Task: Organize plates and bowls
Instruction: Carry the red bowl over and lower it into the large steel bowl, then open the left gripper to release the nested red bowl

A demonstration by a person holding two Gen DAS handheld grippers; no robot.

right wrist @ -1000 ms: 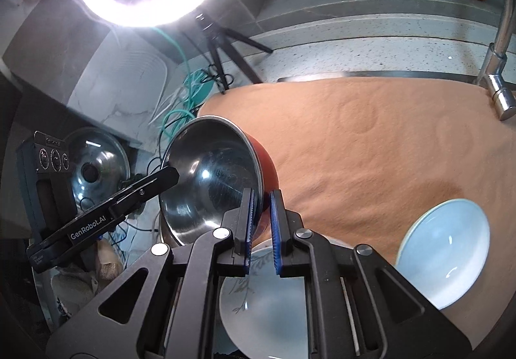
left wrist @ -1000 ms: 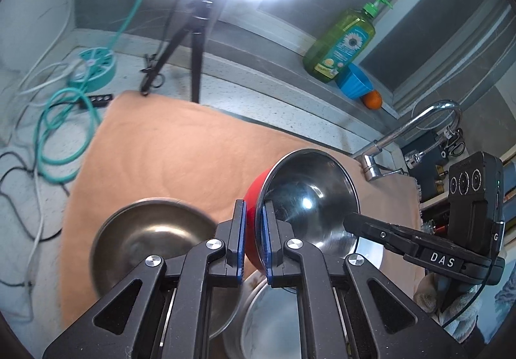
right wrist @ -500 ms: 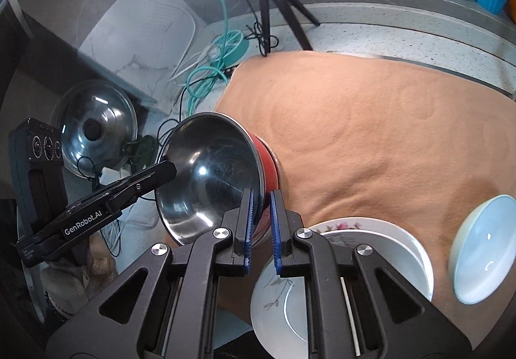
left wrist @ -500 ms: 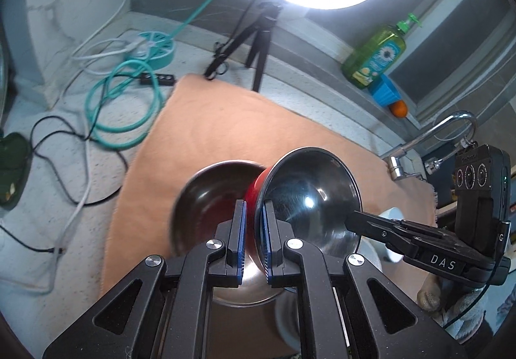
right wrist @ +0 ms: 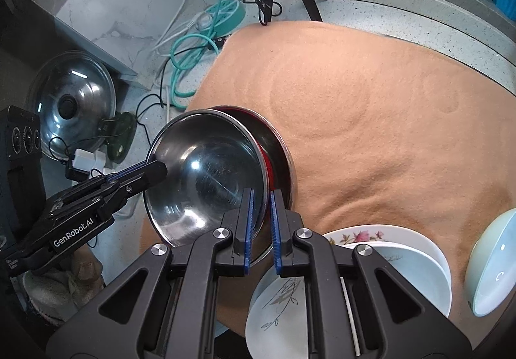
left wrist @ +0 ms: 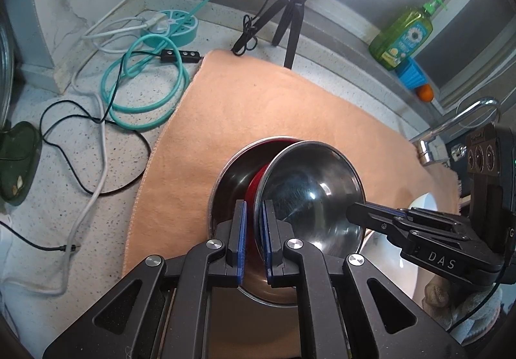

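Note:
A red bowl with a steel inside (left wrist: 309,191) (right wrist: 206,178) is gripped on its rim by both grippers. My left gripper (left wrist: 254,230) is shut on its near rim, and my right gripper (right wrist: 261,220) is shut on the opposite rim. The bowl is tilted and sits partly inside a larger steel bowl (left wrist: 235,172) (right wrist: 280,149) that rests on the orange cloth (left wrist: 258,107). White plates with flower prints (right wrist: 371,249) lie stacked at the front right, and a pale blue bowl (right wrist: 493,262) stands beside them.
Teal and black cables (left wrist: 138,82) lie on the counter to the left. A ring light tripod (left wrist: 290,20), a green soap bottle (left wrist: 403,36) and a tap (left wrist: 451,127) stand at the back. A pot lid (right wrist: 71,104) lies far left.
Both grippers have carried the red bowl to the left and lowered it into the larger steel bowl. The plates and pale blue bowl stayed in place.

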